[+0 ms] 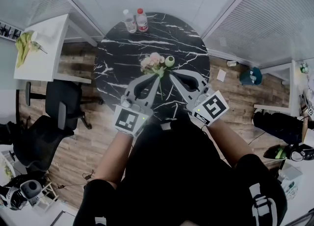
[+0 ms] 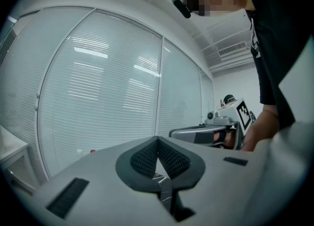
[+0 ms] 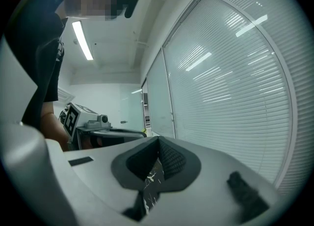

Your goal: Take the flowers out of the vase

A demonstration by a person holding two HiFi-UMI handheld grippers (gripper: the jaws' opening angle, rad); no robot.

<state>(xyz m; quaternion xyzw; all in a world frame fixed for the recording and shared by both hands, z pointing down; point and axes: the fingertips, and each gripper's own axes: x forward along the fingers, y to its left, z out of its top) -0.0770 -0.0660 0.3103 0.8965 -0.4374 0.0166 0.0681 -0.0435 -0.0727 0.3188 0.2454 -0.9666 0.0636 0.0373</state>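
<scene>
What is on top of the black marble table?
Pink flowers, a green vase and two bottles. The left gripper, right gripper and the person's body hide its near edge.

Too small in the head view to settle: whether the stems of the flowers (image 1: 152, 63) sit inside the green vase (image 1: 169, 61). The marble table (image 1: 113, 68) loses its near rim behind the left gripper (image 1: 158, 76), the right gripper (image 1: 171, 75) and the person's dark torso (image 1: 181, 171). Labels on two bottles (image 1: 136, 21) are unreadable. Each gripper view shows only a sliver of tabletop past the gripper's own body.
</scene>
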